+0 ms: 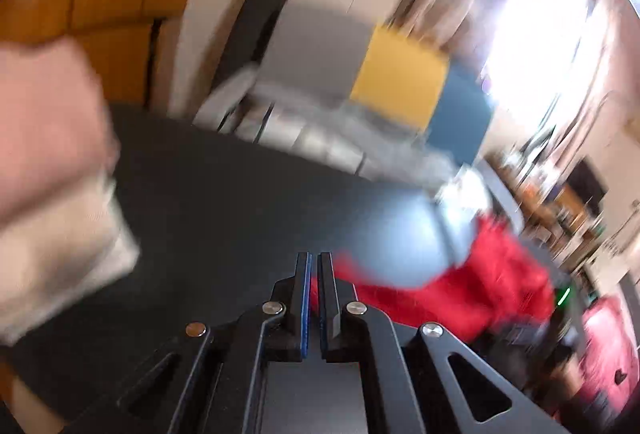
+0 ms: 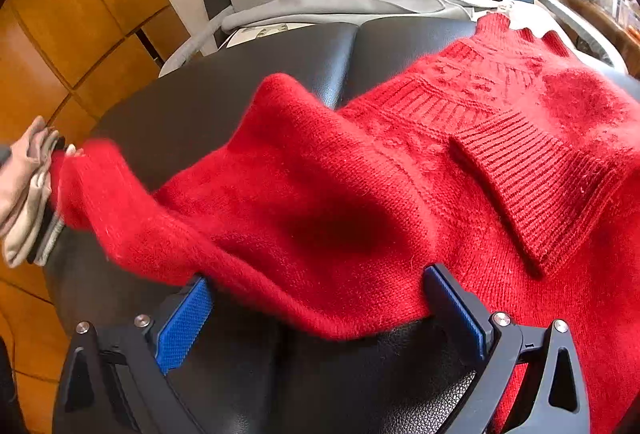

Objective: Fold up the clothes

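On the black table [image 2: 200, 101] the red sweater [image 2: 360, 173] lies collar far-right; right claw [image 2: 316, 310] spread, left claw [image 1: 314, 262] pressed together

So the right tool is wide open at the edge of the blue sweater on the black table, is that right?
Not quite: the sweater is red, not blue. The right wrist view shows it lying on the black table, with the right tool wide open at its near edge.

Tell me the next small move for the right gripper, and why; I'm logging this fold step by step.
Probably close the right gripper on the sweater hem. Its jaws stand wide open with the red edge draped between them, so nothing is held there yet. The left gripper looks shut, though that view is blurred.
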